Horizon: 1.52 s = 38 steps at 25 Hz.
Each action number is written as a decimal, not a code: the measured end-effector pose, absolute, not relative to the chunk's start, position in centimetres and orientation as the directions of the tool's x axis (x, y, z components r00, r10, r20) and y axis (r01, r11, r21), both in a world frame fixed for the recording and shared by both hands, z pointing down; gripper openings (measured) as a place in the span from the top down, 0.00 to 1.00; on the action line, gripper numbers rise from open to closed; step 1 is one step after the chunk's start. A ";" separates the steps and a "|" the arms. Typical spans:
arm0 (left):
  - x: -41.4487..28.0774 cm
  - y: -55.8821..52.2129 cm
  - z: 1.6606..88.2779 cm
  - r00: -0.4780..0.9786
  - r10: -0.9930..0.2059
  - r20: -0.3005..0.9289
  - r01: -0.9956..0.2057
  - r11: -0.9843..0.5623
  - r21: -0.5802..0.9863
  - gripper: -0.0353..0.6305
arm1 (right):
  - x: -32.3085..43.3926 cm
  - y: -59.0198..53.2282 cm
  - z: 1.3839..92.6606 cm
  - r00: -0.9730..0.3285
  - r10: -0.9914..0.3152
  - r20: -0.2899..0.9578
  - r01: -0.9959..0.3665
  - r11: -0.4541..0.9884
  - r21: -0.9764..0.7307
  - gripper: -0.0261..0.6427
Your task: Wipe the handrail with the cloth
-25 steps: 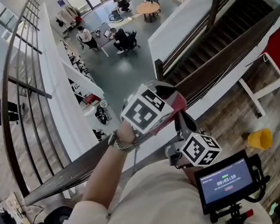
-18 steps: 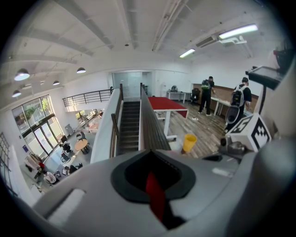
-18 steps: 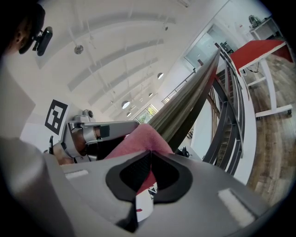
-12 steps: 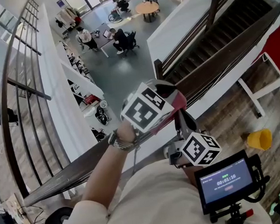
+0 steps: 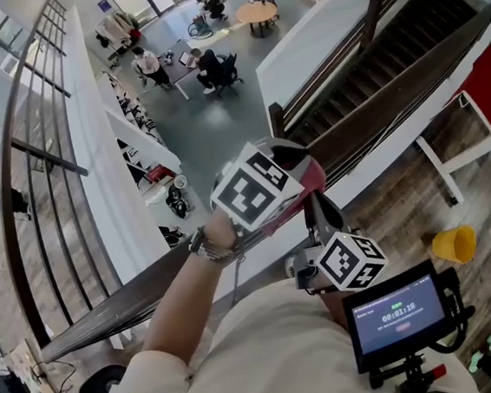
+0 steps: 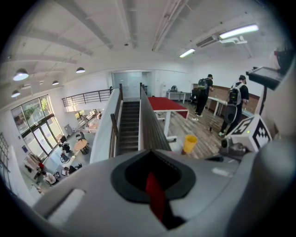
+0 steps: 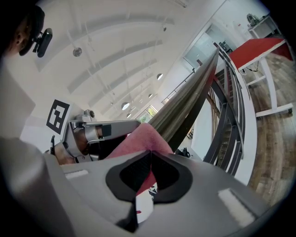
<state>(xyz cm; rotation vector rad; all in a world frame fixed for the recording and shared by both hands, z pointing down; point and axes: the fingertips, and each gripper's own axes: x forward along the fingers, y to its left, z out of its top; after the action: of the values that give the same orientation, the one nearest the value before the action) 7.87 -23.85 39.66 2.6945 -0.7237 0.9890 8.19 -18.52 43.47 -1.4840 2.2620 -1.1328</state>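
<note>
A dark wooden handrail (image 5: pixel 392 97) runs from lower left to upper right in the head view. A red cloth (image 5: pixel 311 178) is draped over it near the middle. My left gripper (image 5: pixel 291 193), under its marker cube, sits on top of the rail; a red strip of cloth (image 6: pixel 155 196) shows between its shut jaws. My right gripper (image 5: pixel 322 220) is just below and nearer to me. It is shut on a pink-red fold of the cloth (image 7: pixel 138 141) beside the handrail (image 7: pixel 185 104).
Beyond the rail is a drop to an atrium floor with people at tables (image 5: pixel 205 65). A staircase (image 5: pixel 379 59) descends at upper right. A yellow bucket (image 5: pixel 455 243) stands on the wood floor, and a red table (image 6: pixel 164 102) and two people (image 6: pixel 236 99) are farther off.
</note>
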 end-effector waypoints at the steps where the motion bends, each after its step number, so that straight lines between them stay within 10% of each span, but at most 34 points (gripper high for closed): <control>1: 7.9 -23.9 39.6 0.660 -0.381 0.647 -0.501 -0.866 0.001 0.94 | 8.2 -18.5 43.5 -0.474 -0.851 0.226 -0.691 0.200 -0.695 0.96; 38: 9.6 -24.5 39.3 0.650 -0.380 0.659 -0.500 -0.866 -0.006 0.94 | 10.1 -20.0 43.2 -0.405 -0.886 0.227 -0.725 0.160 -0.670 0.96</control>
<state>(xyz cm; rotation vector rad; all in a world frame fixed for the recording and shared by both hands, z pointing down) 9.61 -24.49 39.29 2.6900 -0.7241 1.0136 10.09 -19.96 43.22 -1.5707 2.2164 -1.0780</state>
